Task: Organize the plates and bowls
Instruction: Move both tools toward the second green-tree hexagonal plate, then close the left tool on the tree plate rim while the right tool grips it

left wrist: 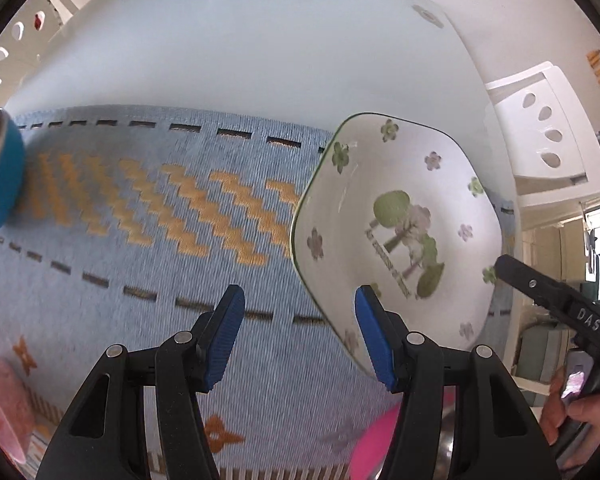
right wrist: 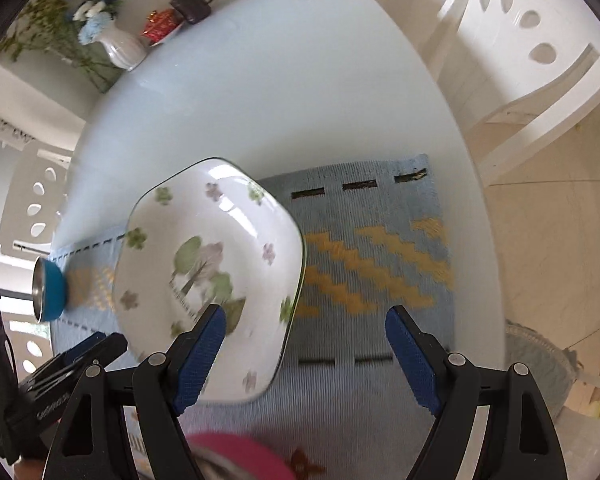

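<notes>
A white squarish plate with tree and flower prints (left wrist: 400, 220) (right wrist: 208, 264) lies on a blue woven placemat (left wrist: 160, 240) (right wrist: 372, 264). My left gripper (left wrist: 300, 336) is open and empty above the mat, its right finger over the plate's near edge. My right gripper (right wrist: 302, 356) is open and empty, its left finger over the plate's near edge. A blue bowl with a metal inside (left wrist: 0, 176) (right wrist: 50, 292) sits at the mat's far side. A pink bowl (left wrist: 374, 440) (right wrist: 240, 456) lies near the bottom edge. Another pink dish (left wrist: 0, 400) shows at the lower left.
The mat lies on a white table (left wrist: 240, 40) (right wrist: 280, 80). White chairs (left wrist: 548, 140) (right wrist: 532, 40) stand around it. A vase of flowers (right wrist: 120, 44), a dark teapot (right wrist: 194, 2) and a small dish with red items (right wrist: 160, 26) stand at the table's far end.
</notes>
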